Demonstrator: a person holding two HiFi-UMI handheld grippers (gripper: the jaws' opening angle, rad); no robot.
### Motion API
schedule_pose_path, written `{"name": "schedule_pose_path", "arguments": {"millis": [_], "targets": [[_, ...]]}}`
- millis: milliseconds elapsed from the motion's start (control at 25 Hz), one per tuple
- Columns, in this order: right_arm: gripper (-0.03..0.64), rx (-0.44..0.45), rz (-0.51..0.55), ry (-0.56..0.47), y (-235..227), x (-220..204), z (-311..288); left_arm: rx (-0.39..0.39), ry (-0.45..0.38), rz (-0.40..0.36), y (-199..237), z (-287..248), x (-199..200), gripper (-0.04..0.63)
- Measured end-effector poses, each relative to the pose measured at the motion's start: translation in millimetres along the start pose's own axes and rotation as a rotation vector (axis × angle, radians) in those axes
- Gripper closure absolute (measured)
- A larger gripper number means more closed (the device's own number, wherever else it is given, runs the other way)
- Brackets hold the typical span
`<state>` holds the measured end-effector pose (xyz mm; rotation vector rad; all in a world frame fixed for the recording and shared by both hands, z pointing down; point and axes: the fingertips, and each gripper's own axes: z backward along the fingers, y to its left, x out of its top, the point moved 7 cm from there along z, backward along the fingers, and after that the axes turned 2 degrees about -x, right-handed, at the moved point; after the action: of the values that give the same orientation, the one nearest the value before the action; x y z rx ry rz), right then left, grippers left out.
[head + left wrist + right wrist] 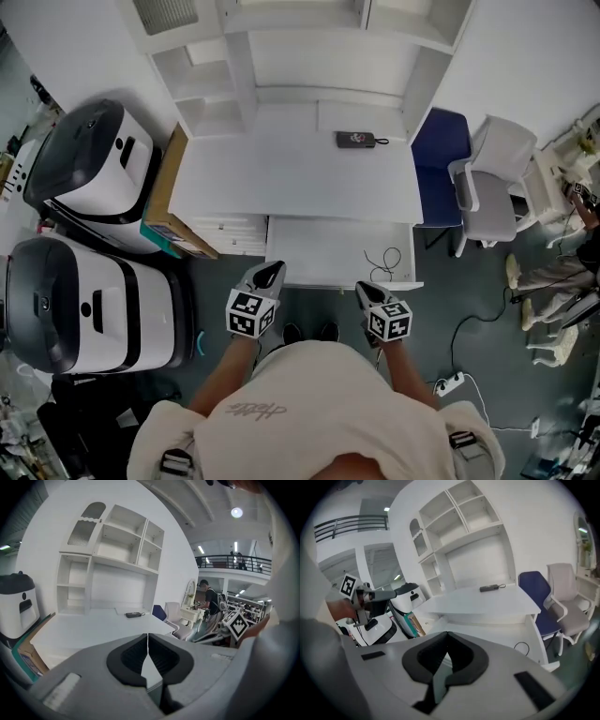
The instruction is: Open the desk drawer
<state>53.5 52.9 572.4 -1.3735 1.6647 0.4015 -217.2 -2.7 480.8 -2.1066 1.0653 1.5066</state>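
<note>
The white desk (300, 173) has its wide drawer (323, 251) pulled out toward me, and a thin black cable (384, 259) lies inside it. The left gripper (270, 274) sits at the drawer's front left edge with its jaws closed on nothing. My right gripper (367, 292) hangs just off the front edge near the drawer's right side, shut and empty too. The left gripper view looks over the desk top (93, 627) past the left gripper (148, 639). In the right gripper view the open drawer (497, 632) lies beyond the right gripper (447, 639).
A black device (356, 140) lies at the back of the desk under white shelves (300, 37). Two white and black machines (89, 159) (84, 305) and a cardboard box (173, 202) crowd the left. A blue chair (439, 141) and a grey chair (497, 178) stand at the right.
</note>
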Motion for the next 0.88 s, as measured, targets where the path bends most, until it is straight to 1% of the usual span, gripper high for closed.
{"name": "schedule_pose_path", "arguments": {"millis": [120, 240, 320, 360, 440, 520, 640, 720, 880], "targets": [[0.614, -0.016, -0.013, -0.070, 5, 22, 13, -0.022, 0.009, -0.020, -1, -2, 4, 0.577], [0.614, 0.019, -0.045, -0.132, 15, 46, 25, -0.035, -0.008, -0.029, -2, -3, 14, 0.578], [0.614, 0.042, -0.077, -0.176, 18, 66, 33, -0.048, -0.031, -0.036, -5, -4, 26, 0.577], [0.614, 0.046, -0.076, -0.193, 20, 76, 37, -0.056, -0.046, -0.041, -7, -3, 34, 0.577], [0.614, 0.049, -0.045, -0.223, 25, 96, 46, -0.073, -0.074, -0.054, -11, 0, 49, 0.578], [0.614, 0.045, 0.016, -0.253, 28, 116, 53, -0.087, -0.102, -0.075, -15, 2, 64, 0.577], [0.614, -0.002, 0.135, -0.304, 29, 140, 62, -0.098, -0.135, -0.139, -17, 0, 84, 0.577], [0.614, -0.022, 0.184, -0.335, 30, 153, 68, -0.092, -0.152, -0.168, -15, 1, 96, 0.577], [0.614, -0.028, 0.244, -0.387, 35, 181, 84, -0.071, -0.208, -0.175, -11, 8, 123, 0.577]]}}
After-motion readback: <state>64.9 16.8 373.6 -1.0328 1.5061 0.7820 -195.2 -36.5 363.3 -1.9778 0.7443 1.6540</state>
